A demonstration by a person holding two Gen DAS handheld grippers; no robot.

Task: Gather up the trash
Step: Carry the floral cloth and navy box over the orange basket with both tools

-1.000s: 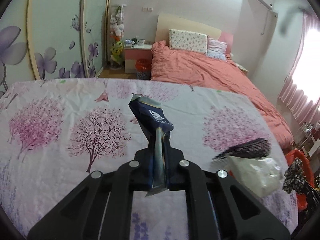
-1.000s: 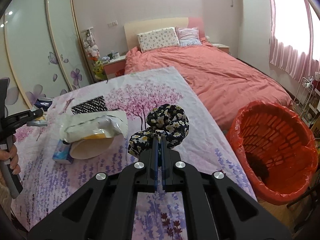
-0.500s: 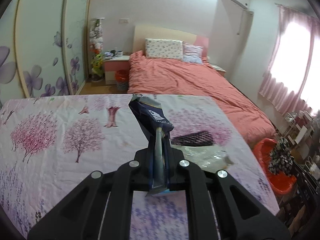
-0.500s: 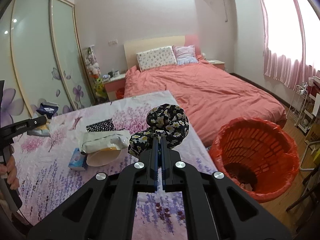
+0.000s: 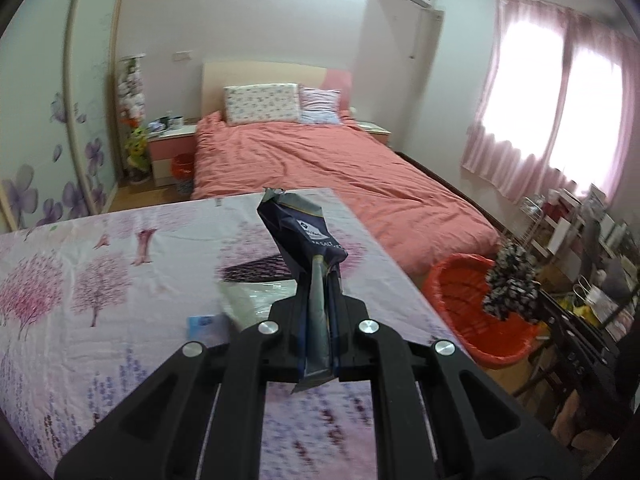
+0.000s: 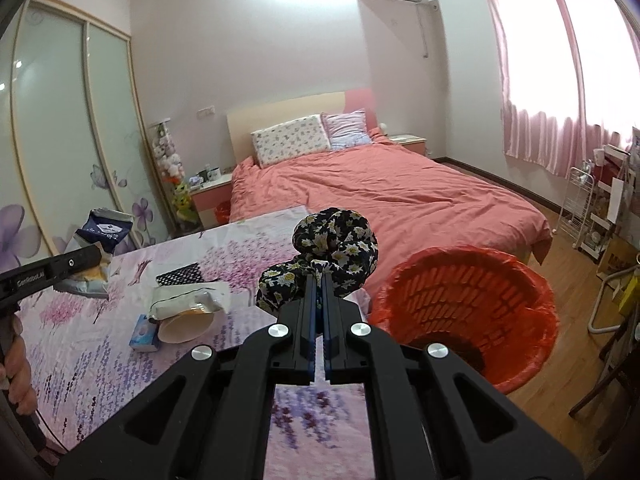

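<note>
Left hand-held gripper [image 5: 322,280]: clamped on navy snack bag [image 5: 300,232], lifted off surface [image 5: 80,300], swung toward red bin [image 6: 464,312].
Right hand-held gripper [image 6: 319,280]: clamped on floral cloth [image 6: 332,252], now beside bin rim.
Next: probably drop both.

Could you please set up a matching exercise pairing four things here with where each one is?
Things:
1. navy bag
2. floral cloth
3. red bin
4. blue pack

Places:
A. on the floor by the table
B. in the left claw
C. lying on the table
D. in the right claw

Pairs: 1-B, 2-D, 3-A, 4-C
</note>
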